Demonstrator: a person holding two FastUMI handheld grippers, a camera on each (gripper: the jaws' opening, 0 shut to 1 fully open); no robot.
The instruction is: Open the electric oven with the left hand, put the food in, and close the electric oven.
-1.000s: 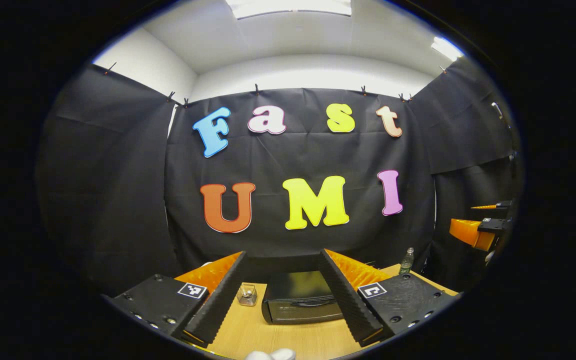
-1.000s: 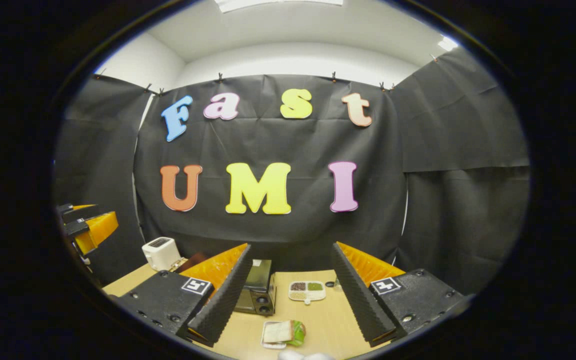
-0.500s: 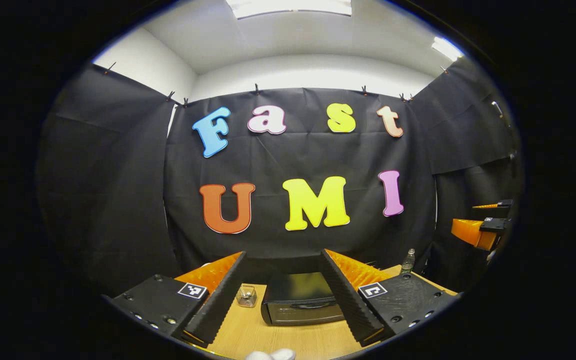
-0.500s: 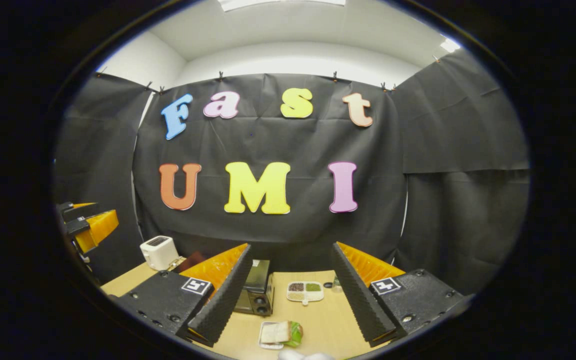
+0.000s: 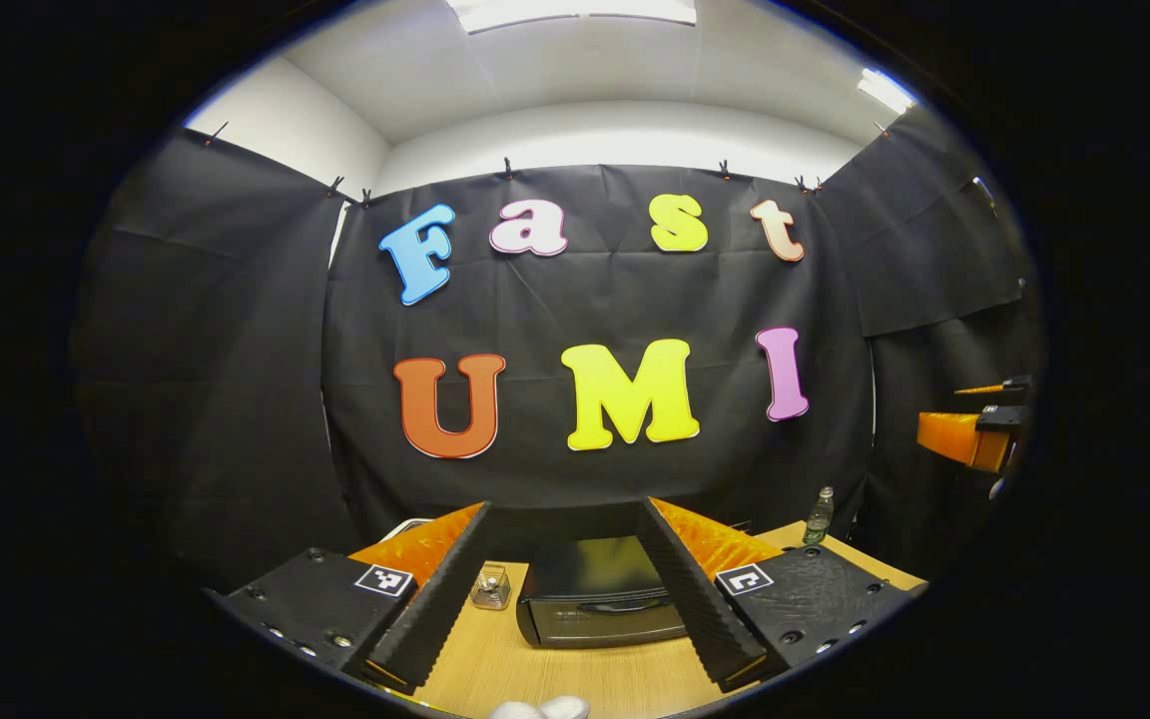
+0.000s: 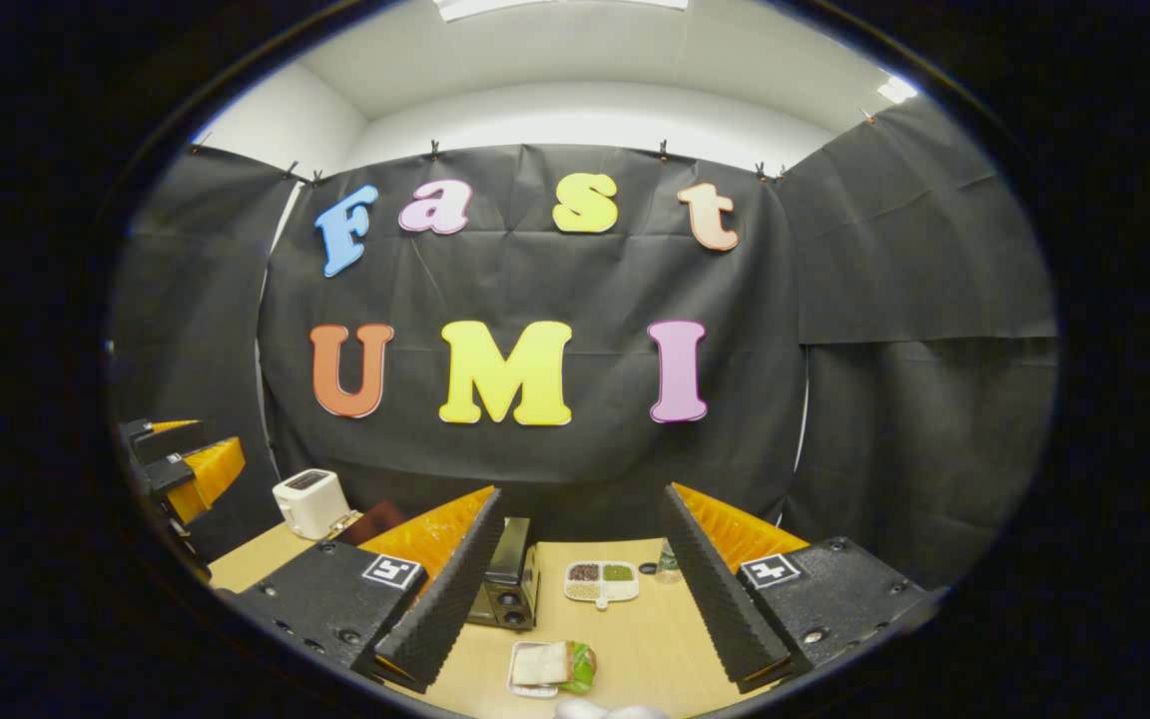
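Both views have tilted slightly; oven (image 6: 510, 584) half hidden behind right tool (image 6: 575, 599).

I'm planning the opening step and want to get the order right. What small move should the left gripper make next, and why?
Probably bring the left gripper forward and down toward the handle on the electric oven. Its door looks closed, the gripper is open and holds nothing, and the oven sits straight ahead between its fingers. The sandwich waits on its plate near the open right gripper.
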